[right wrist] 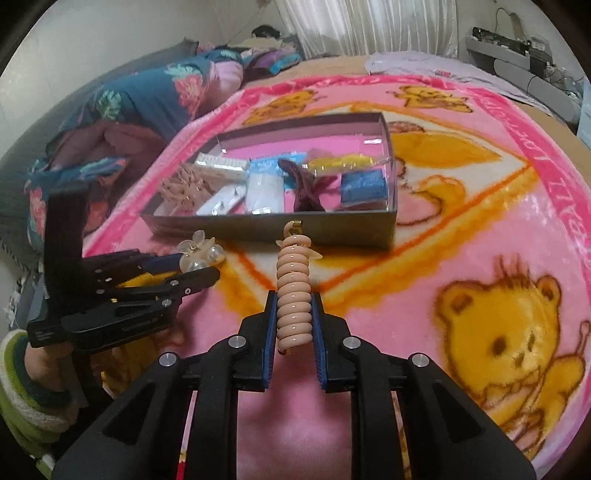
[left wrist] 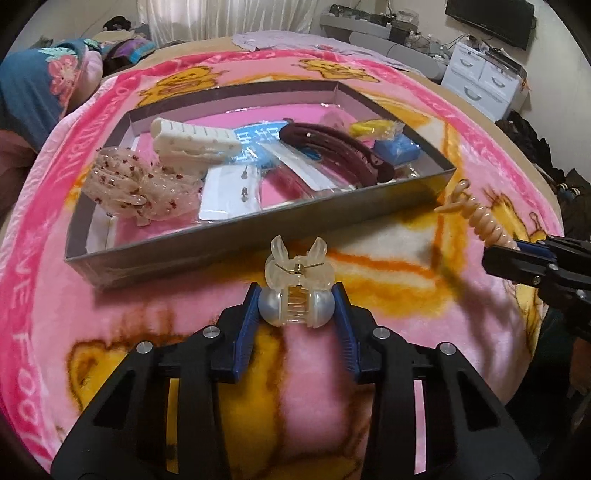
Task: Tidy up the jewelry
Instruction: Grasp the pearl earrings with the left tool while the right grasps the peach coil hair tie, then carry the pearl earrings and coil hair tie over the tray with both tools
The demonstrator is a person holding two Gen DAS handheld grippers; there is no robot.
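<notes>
Translucent pearl-knobbed claw clip (left wrist: 295,291), clamped in left gripper (left wrist: 297,306) jaws; peach coiled hair tie (right wrist: 293,295), clamped in right gripper (right wrist: 293,317); both just before grey cardboard tray (left wrist: 258,225), for sorting inside

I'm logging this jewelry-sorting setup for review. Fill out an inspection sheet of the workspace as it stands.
Surface: pink bear-print blanket on a bed.
Job's things: grey box holding a cream hair clip, maroon hair clip, dotted bow, packets; clear pearl claw clip; peach coil hair tie.
Clutter: floral bedding beside the blanket.
Grippers: left tool shut on the claw clip; right tool shut on the coil tie.
Cables: wires near the white drawers.
Surroundings: curtain, wall television.
</notes>
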